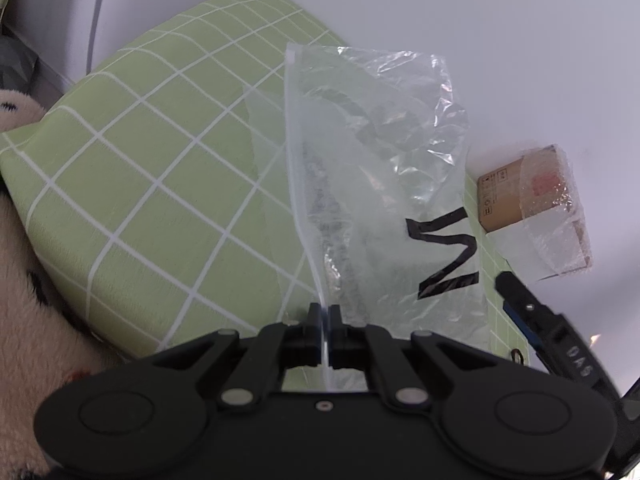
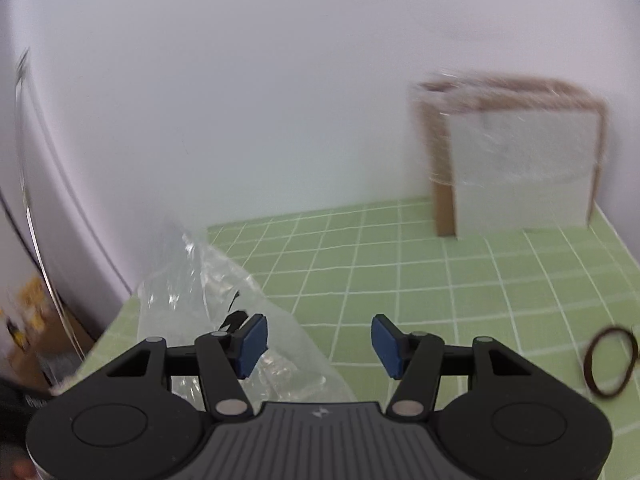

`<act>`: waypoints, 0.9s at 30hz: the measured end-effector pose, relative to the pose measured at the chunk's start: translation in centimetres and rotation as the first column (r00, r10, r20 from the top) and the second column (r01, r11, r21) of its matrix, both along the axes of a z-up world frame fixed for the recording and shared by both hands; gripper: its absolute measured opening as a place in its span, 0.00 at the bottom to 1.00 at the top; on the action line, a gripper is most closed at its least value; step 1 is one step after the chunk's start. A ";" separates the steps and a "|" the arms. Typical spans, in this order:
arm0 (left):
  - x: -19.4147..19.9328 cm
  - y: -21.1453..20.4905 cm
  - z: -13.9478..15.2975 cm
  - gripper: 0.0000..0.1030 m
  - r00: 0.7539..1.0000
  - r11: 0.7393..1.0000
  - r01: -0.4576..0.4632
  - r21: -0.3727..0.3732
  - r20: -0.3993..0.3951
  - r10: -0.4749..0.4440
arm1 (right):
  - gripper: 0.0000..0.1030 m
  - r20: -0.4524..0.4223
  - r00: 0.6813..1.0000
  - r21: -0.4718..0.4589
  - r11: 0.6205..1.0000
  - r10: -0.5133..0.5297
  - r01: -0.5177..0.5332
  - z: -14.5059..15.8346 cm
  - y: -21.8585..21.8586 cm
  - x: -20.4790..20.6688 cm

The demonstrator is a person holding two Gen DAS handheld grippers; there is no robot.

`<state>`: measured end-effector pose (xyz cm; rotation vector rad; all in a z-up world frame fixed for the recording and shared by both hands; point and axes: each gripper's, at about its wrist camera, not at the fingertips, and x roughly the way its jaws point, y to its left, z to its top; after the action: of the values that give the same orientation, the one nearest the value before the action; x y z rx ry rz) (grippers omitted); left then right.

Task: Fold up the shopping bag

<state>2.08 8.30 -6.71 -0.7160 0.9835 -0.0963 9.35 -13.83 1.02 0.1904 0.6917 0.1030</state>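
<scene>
Left wrist view: my left gripper (image 1: 325, 322) pinches the zip edge of the clear shopping bag (image 1: 372, 184), which rises toward 12 o'clock over the green cloth (image 1: 132, 184). My right gripper (image 2: 319, 344) stands half open, empty. The bag is light, soft and slippery; I would take its far crumpled corner.

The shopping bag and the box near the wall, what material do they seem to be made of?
The shopping bag looks like thin clear plastic film, glossy: it crinkles, shines, and the green checked cloth shows through it. The box looks like brown cardboard, matte, partly wrapped in shiny clear film; whether that wrap is plain film or bubble wrap cannot be told.
</scene>
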 end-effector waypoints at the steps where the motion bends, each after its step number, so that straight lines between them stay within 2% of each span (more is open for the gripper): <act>1: 0.0 0.1 0.0 0.02 1.000 1.000 -0.003 -0.004 -0.003 0.003 | 0.51 0.000 1.000 -0.023 0.999 0.026 -0.026 -0.3 0.6 0.0; 4: -0.2 0.6 0.0 0.02 1.000 1.000 -0.015 -0.017 -0.014 0.015 | 0.50 -0.024 0.999 -0.009 0.999 0.043 -0.043 -0.7 0.9 0.1; 9: -0.5 1.3 -0.3 0.02 0.999 0.998 -0.047 -0.045 -0.028 0.046 | 0.51 -0.087 0.996 0.204 0.979 0.017 0.001 -1.5 -1.4 1.1; 13: -0.6 1.4 -0.2 0.02 0.998 0.997 -0.048 -0.056 -0.029 0.047 | 0.52 -0.158 0.986 0.316 0.949 0.048 0.005 -3.0 -2.8 2.2; 21: -0.4 1.4 -0.1 0.02 0.999 0.999 -0.031 -0.040 -0.019 0.030 | 0.51 -0.199 0.975 0.401 0.916 0.102 -0.015 -4.3 -4.5 3.0; 22: -0.4 1.4 -0.1 0.02 0.999 0.999 -0.028 -0.036 -0.018 0.028 | 0.47 -0.197 0.975 0.401 0.916 0.105 -0.018 -4.3 -4.6 2.9; 23: -0.4 1.4 -0.1 0.02 1.000 0.999 -0.026 -0.033 -0.017 0.025 | 0.33 -0.194 0.975 0.394 0.919 0.113 -0.029 -4.2 -4.6 2.7; 25: -0.5 1.4 0.0 0.02 1.000 0.999 -0.022 -0.027 -0.016 0.022 | 0.14 -0.182 0.974 0.362 0.930 0.135 -0.061 -3.9 -4.1 2.6; 27: -0.5 1.4 0.0 0.02 1.000 1.000 -0.019 -0.021 -0.014 0.019 | 0.11 -0.163 0.978 0.350 0.934 0.131 -0.067 -3.6 -3.8 2.3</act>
<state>1.56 9.67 -6.71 -0.7454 0.9899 -0.0854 11.67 -17.62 -2.53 0.5057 0.8665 0.3076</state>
